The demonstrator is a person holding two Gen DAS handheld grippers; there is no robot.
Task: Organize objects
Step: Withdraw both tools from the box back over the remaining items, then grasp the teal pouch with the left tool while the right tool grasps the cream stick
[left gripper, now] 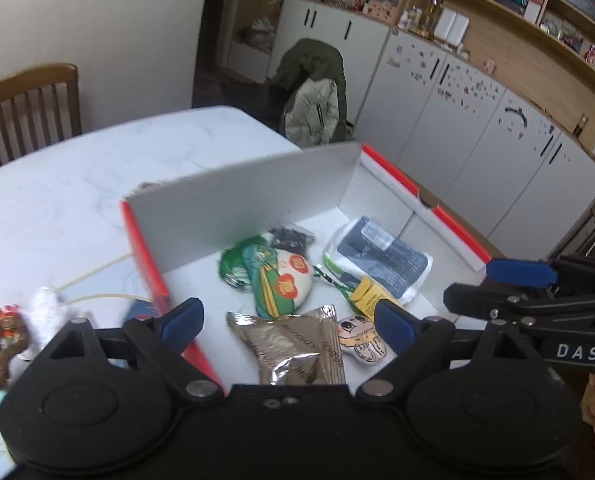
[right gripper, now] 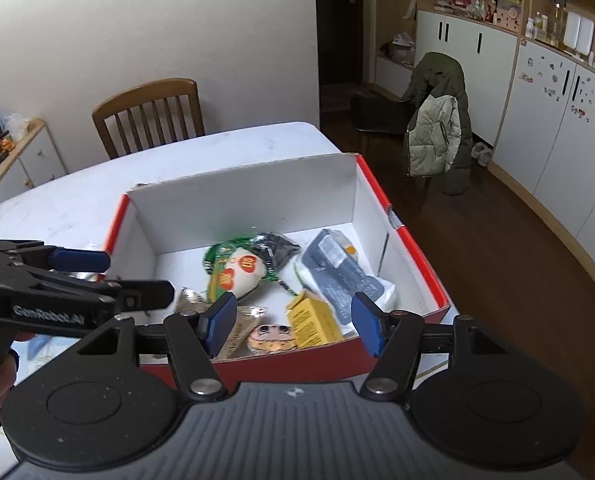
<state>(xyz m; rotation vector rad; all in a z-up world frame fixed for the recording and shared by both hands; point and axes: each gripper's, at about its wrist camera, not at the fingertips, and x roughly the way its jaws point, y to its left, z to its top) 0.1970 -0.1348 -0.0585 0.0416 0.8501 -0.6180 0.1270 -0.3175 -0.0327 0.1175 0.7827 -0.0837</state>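
Both the left gripper (left gripper: pixel 287 322) and right gripper (right gripper: pixel 293 330) are hovering with jaws apart and empty over the red box (right gripper: pixel 401 236), while loose trinkets (left gripper: pixel 9 332) are lying lower left of frame, nearer the left one.

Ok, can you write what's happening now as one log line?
left gripper: open, empty | right gripper: open, empty | red box: holds packets | table: toys left
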